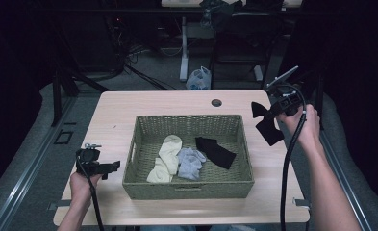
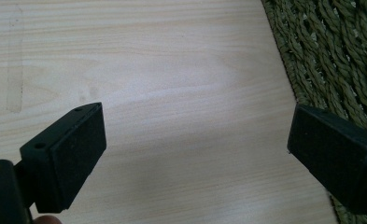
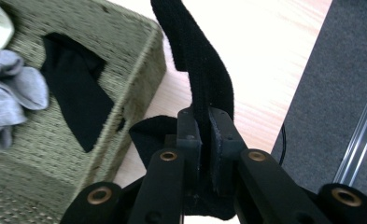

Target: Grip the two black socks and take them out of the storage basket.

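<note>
High view, basket: a woven green basket [image 1: 188, 184] sits mid-tabletop [image 1: 129, 106].
High view, contents: a cream sock [image 1: 166, 157], a grey sock [image 1: 191, 162] and a black sock [image 1: 215, 151] lie inside the basket, cream to the left, black to the right.
High view, right gripper [image 1: 267, 114]: raised to the right of the basket, beyond its far right corner, with a second black sock, the held sock [image 1: 267, 126], hanging from it above the tabletop.
High view, left gripper [image 1: 110, 167]: low beside the basket's left wall, carrying nothing.
Left gripper view, fingers [image 2: 76, 154]: spread wide over bare tabletop [image 2: 172, 93], the basket [image 2: 330, 56] wall at the right edge.
Right gripper view, fingers [image 3: 189, 140]: closed tight on the held sock [image 3: 204, 79]; the basket [image 3: 139, 70] lies to the left with the black sock [image 3: 74, 84] and grey sock [image 3: 13, 98] in it.
Step, judged: sorting socks, either lifting this one out or bringing it in; the pictures do not settle which.
Next move, judged: carry the held sock clear of the basket rim, then open the fingers over the chosen spot.
</note>
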Demonstrator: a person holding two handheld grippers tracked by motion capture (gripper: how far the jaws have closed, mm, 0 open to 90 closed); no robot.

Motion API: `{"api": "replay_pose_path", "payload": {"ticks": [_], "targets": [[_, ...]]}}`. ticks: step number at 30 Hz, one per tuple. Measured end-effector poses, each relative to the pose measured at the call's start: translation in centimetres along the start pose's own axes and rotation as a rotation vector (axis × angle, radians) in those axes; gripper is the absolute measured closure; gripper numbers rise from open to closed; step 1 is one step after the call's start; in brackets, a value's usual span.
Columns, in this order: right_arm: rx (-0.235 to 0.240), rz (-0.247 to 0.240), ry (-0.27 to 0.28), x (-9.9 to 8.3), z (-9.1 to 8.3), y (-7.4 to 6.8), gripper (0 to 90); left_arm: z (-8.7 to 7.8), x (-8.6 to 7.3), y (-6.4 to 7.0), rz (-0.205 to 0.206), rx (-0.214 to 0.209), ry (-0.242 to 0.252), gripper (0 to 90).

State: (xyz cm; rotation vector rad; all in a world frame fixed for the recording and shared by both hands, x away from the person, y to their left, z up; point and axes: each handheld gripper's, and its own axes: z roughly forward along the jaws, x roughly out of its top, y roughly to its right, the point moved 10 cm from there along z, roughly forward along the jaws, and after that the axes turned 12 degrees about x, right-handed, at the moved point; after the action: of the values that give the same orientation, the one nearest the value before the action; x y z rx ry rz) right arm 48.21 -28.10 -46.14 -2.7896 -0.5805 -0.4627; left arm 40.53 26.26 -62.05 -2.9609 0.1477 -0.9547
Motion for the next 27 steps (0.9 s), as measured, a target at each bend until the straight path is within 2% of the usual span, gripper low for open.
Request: {"api": "replay_pose_path", "payload": {"ticks": [11, 13, 14, 16, 21, 24, 27], "targets": [[-0.011, 0.043, -0.039, -1.8, 3.3, 1.9, 84.3, 0.0, 0.0, 0.0, 0.003, -0.002, -0.002, 4.5], [-0.010, 0.042, -0.054, -2.1, 3.9, 2.0, 84.3, 0.0, 0.0, 0.0, 0.004, -0.002, -0.002, 4.4], [-0.011, 0.054, -0.040, -2.2, 4.4, 2.0, 84.3, 0.1, 0.0, 0.0, 0.004, 0.000, 0.000, 4.5], [-0.012, 0.044, -0.069, -2.5, 5.0, 2.3, 84.3, 0.1, 0.0, 0.1, 0.004, -0.001, -0.001, 4.5], [-0.017, 0.060, -0.079, -2.9, 6.6, 2.6, 84.2, 0.1, 0.0, 0.0, 0.004, 0.000, -0.002, 4.5], [-0.023, 0.057, -0.106, -3.3, 7.5, 2.8, 84.2, 0.1, 0.0, 0.0, 0.003, -0.001, -0.001, 4.5], [-0.019, 0.073, -0.095, -3.5, 8.7, 2.9, 84.1, 0.1, 0.0, 0.0, 0.004, -0.003, -0.003, 4.4]]}}
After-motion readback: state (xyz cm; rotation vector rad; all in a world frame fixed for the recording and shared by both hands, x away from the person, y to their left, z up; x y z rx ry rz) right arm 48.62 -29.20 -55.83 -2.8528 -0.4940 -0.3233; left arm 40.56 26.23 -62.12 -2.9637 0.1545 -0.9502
